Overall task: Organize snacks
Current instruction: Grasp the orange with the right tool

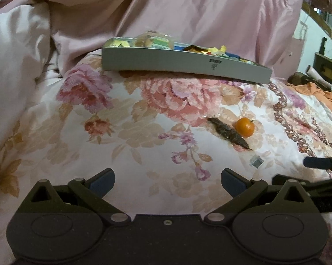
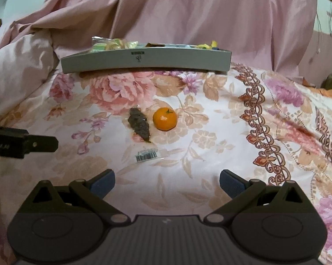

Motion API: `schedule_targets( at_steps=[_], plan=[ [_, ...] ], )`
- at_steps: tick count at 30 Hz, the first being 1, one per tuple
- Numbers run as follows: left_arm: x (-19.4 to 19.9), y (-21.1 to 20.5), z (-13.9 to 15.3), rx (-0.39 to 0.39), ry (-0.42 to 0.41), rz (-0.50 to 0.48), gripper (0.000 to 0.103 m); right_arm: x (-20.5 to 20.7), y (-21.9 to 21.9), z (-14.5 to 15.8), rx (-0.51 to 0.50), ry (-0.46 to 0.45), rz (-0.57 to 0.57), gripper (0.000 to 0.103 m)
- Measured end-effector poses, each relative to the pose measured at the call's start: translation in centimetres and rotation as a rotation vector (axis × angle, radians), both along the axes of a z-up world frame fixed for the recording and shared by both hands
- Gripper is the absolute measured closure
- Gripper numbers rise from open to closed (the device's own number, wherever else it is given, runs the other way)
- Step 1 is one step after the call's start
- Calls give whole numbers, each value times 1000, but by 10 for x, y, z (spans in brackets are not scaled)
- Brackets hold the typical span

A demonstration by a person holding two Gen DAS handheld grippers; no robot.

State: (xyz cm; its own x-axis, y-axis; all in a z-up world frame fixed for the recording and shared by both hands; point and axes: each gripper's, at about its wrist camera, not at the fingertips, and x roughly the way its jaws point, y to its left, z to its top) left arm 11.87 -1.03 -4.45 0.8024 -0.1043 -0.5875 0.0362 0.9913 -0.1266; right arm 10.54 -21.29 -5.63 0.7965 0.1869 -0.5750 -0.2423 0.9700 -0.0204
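A grey tray (image 1: 183, 63) (image 2: 144, 63) holding several wrapped snacks lies at the back of a floral bedspread. In front of it lie a small orange mandarin (image 1: 244, 127) (image 2: 165, 118) and a dark dried snack in a clear wrapper (image 1: 229, 133) (image 2: 140, 124) with a barcode label (image 2: 146, 155). My left gripper (image 1: 167, 182) is open and empty, left of both. My right gripper (image 2: 167, 183) is open and empty, just in front of the mandarin. The left gripper's side shows at the left edge of the right wrist view (image 2: 22, 144).
A crumpled pink quilt (image 1: 188, 11) rises behind the tray and to the left. Orange cloth and clutter (image 1: 316, 90) lie at the far right. The floral bedspread (image 2: 210, 143) lies flat between the grippers and the tray.
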Motion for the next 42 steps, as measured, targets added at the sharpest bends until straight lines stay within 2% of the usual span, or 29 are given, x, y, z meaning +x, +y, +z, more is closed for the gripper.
schedule_targets(
  at_steps=[7, 11, 17, 23, 27, 28, 31, 32, 38, 42],
  plan=[
    [9, -10, -6, -4, -19, -63, 1, 30, -3, 0, -30, -22, 3, 0],
    [10, -13, -8, -33, -33, -106, 1, 50, -6, 5, 19, -5, 54, 6],
    [20, -21, -8, -54, -36, -164, 1, 83, 4, 10, 18, -20, 89, 13],
    [22, -23, -14, -59, -20, -176, 1, 100, 10, 4, 26, 4, 100, 31],
    [21, -23, -14, -65, -21, -183, 1, 107, 12, 3, 19, -5, 109, 37],
    [21, -24, -14, -66, -21, -185, 1, 109, 12, 2, 22, -3, 108, 40],
    [19, -25, -14, -76, -25, -198, 1, 107, 13, 0, 11, -2, 116, 61],
    [18, -26, -13, -80, -25, -202, 1, 105, 14, -1, 0, -2, 120, 63],
    [15, -31, -13, -88, -24, -224, 1, 87, 2, 4, -12, -3, 115, 63],
    [17, -32, -12, -85, -14, -198, 1, 65, -10, 4, -66, -11, 112, 63]
  ],
)
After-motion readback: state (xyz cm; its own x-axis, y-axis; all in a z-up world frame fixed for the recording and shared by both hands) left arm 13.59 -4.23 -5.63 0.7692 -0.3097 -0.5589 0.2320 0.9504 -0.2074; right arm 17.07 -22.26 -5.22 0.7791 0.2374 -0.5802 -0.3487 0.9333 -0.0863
